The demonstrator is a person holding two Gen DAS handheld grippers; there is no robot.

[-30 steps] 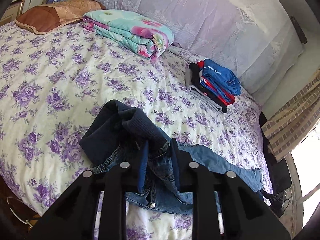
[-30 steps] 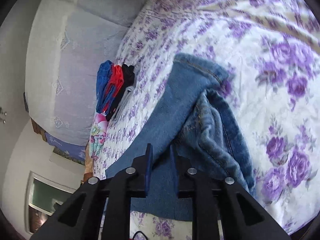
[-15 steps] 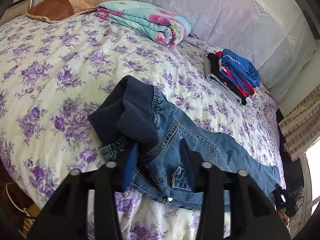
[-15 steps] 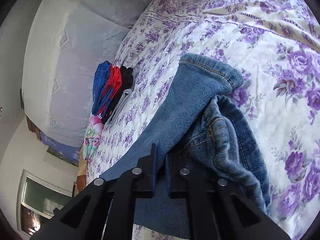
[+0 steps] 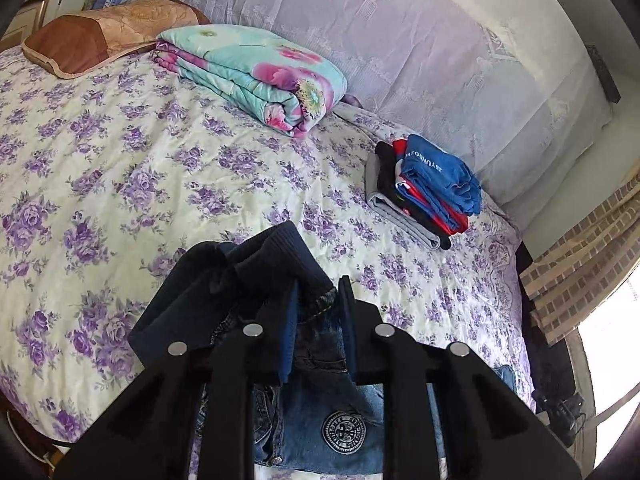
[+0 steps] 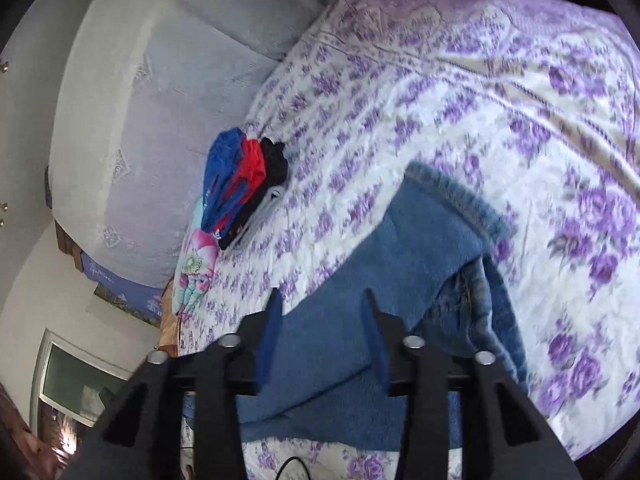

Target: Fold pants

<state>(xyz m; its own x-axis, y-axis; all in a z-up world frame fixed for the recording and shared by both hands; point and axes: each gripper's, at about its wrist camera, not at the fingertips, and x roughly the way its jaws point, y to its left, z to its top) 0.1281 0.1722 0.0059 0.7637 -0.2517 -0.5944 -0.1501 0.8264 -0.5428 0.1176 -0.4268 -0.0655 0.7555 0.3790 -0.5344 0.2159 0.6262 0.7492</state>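
On the left, the left gripper (image 5: 318,320) pinches the dark navy ribbed waistband of the blue denim pants (image 5: 320,412), its jaws pressed close on the bunched cloth; the waist is lifted off the purple-flowered bedspread (image 5: 120,168) and the round embossed patch hangs below. The pants lie along the near edge of the bed, the waist at the left and a leg running off to the right. On the right, the right gripper (image 6: 320,324) is opening over the lighter blue leg, the cloth lying between the spread jaws with neither pad pressing it, as far as the blurred view shows.

The denim looks heavy and limp: it will sag and drag, not hold a crease by itself, and the ribbed band looks stretchy, so a grip there may creep. The thicker seam at the waist and the stitched hem look like the firmest places to hold.

Further back, from left to right, lie a brown pillow (image 5: 100,32), a folded turquoise floral quilt (image 5: 256,76) and a stack of folded blue, red and black clothes (image 5: 428,192), all well apart from the pants. Nothing blocks the fold.
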